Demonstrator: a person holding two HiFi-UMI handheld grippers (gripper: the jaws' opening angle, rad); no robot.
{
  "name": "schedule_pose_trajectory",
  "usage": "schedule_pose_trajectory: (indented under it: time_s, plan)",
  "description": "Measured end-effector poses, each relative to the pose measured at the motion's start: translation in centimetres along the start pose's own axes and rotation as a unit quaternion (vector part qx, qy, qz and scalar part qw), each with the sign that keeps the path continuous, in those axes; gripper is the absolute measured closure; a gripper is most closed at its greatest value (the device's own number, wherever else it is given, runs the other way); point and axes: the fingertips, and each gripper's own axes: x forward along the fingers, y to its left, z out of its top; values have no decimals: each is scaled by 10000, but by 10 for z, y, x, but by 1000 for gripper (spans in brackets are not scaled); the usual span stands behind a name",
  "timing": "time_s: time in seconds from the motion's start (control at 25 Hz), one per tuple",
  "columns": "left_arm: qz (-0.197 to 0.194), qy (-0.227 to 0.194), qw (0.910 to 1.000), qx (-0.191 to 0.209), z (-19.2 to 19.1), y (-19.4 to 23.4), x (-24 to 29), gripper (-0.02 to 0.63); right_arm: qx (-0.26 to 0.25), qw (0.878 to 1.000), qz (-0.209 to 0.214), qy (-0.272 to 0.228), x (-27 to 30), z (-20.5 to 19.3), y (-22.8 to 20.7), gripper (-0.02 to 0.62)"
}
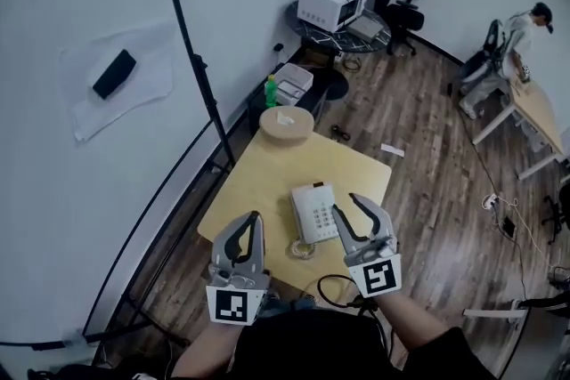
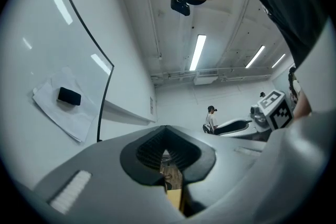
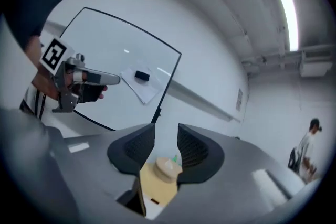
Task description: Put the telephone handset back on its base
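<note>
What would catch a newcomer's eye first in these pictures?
A white telephone lies near the middle of a light wooden table. Just before it hover the left gripper, jaws together, and the right gripper, jaws apart, both empty. At the left, a black eraser sits on a white sheet on the whiteboard.

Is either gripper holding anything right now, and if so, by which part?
Nothing is held. The left gripper is shut with nothing in it; the right gripper is open and empty. The telephone lies on the table.
</note>
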Motion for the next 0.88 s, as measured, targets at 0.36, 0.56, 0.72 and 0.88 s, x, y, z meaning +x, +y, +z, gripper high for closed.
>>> schedule_pose_trajectory:
  time_s: [0.36,0.56,0.72,0.88]
  plan:
    - [-218,-145,9995,164,22,-18,0,606,-58,9963,-266,-814,-32,44,13,469]
    - [-258,-112,9994,177,24,-23,0,606,381,9985,-313,-245,-36,24,10,564]
    - [-289,-92,9994,192,26,-25,3,606,638,9968,-421,-242,-36,17,2,583]
    - [-287,-48,9994,164,25,-25,3,606,696,9958,-549,-239,-40,15,-7,584]
